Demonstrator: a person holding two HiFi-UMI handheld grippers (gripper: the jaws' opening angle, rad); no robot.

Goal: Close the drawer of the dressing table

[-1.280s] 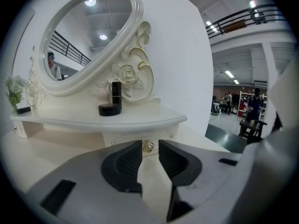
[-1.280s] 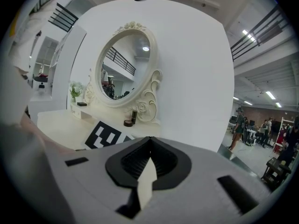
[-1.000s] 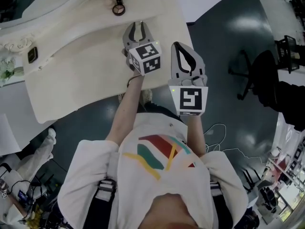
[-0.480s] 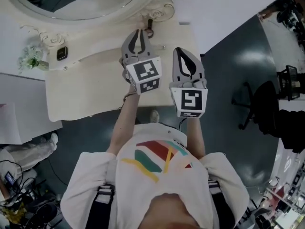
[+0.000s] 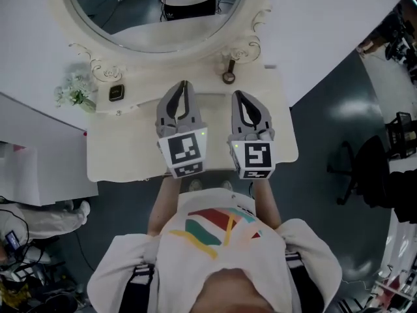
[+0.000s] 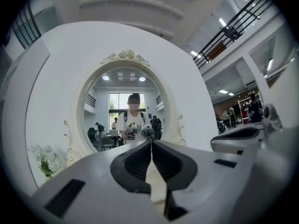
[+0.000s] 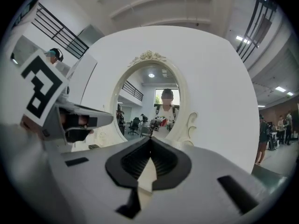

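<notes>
Cream desk beneath; left hand-held gripper just closed empty, right hand-held gripper pressed together, empty; drawer unseen, presumably shut; next, withdraw.

Your left hand-held gripper and right hand-held gripper hang side by side over the tabletop, a narrow gap between them. Beyond their tips stand the mirror frame, a ring-headed item at its foot, and a small dark square object and flowers at back left. The tabletop's left half lies bare, and open floor on your right runs to an office chair.
</notes>
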